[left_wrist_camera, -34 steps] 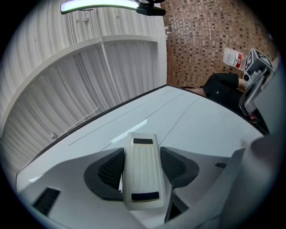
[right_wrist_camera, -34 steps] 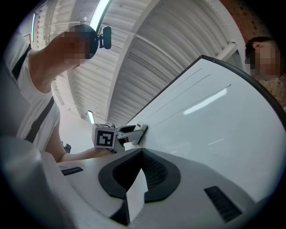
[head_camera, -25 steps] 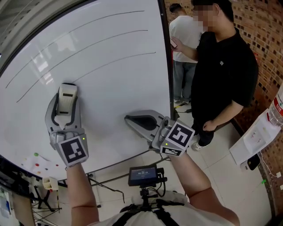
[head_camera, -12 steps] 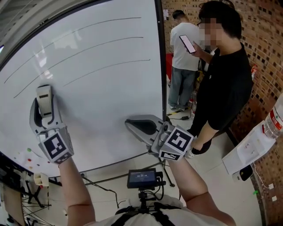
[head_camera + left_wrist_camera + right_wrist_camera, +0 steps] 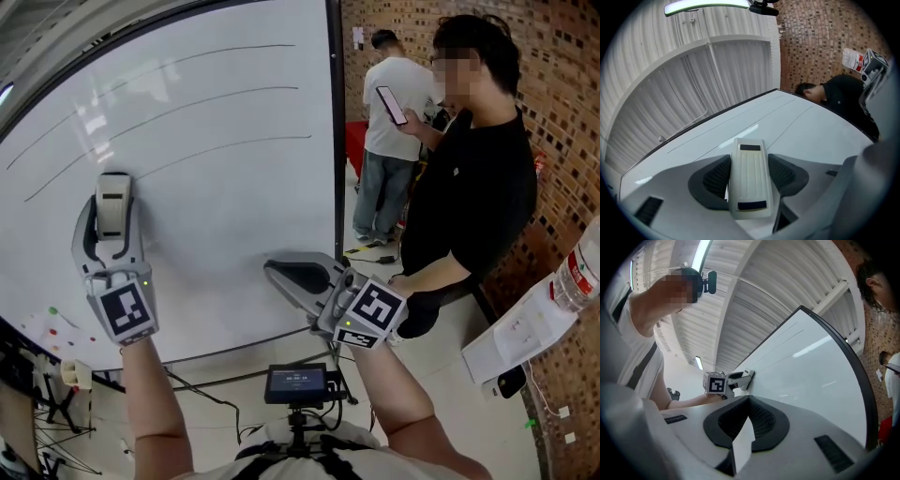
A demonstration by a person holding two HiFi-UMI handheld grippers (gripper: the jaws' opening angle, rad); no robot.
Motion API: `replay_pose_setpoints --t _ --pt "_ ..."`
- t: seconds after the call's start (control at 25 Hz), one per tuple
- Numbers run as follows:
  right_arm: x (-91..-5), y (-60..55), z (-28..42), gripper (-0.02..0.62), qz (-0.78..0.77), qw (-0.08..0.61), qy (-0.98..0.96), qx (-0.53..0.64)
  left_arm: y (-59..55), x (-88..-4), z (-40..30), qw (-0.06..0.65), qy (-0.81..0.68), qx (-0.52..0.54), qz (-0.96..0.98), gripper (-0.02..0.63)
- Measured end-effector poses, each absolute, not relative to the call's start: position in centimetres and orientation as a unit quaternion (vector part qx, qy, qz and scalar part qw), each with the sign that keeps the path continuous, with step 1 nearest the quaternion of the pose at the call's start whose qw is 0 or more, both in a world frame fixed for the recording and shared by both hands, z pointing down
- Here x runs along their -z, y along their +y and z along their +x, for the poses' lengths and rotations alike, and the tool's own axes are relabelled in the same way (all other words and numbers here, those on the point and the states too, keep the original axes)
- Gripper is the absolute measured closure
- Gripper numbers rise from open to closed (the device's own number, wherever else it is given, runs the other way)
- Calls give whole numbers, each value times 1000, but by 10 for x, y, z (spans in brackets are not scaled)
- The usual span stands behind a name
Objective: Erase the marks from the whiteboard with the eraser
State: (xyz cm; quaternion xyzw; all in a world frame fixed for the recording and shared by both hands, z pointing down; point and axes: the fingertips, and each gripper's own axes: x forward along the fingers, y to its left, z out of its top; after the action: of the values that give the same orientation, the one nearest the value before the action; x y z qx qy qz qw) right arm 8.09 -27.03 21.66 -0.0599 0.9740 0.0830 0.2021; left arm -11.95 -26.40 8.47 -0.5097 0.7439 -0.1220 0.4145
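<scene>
Over on the left half of the whiteboard [image 5: 234, 202], clamping the eraser [image 5: 750, 180] in the left gripper [image 5: 112, 199], one jaw on each long side. Pressed flat against the white surface, long axis running up the board. Cream plastic body, oblong with rounded corners, fine ribs down its back and a dark rectangular patch at each end. Far end sitting right about at the lowest mark [image 5: 234, 150], toward that line's left stretch.

Three marks in all: thin dark lines sweeping across the upper board, top line [image 5: 197, 63], middle line [image 5: 197, 105], then the low one, all reaching close to the right edge.

Down by the bottom right corner of the board, right gripper [image 5: 279, 271] with jaws closed together, ribbed pads meeting, nothing between them, tip pointed left and close to the surface. Contact with the board not clear from here.

Near the bottom left corner, a few small coloured dots [image 5: 52, 311] on the board.

Off past the right edge: a bystander in a black shirt [image 5: 473, 178], and behind, a person in a white shirt [image 5: 386, 98]. Small monitor [image 5: 295, 382] on the stand below.
</scene>
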Motion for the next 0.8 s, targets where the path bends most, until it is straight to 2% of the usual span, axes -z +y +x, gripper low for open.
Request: replay_pose_setpoints --t 0.2,0.36,0.48,0.8 --pt "-214 -273 83 580 -39 205 975 -83 -260 -82 -129 406 757 146 -492 327" --pt "-213 -280 101 580 -70 205 972 -88 -260 -69 -156 382 784 90 -481 331" --pt "-209 -278 90 580 -64 208 972 -87 -244 -66 -175 368 798 75 -471 331" --pt "-208 -264 79 580 -48 206 974 -86 -272 -93 -100 384 746 160 -520 331"
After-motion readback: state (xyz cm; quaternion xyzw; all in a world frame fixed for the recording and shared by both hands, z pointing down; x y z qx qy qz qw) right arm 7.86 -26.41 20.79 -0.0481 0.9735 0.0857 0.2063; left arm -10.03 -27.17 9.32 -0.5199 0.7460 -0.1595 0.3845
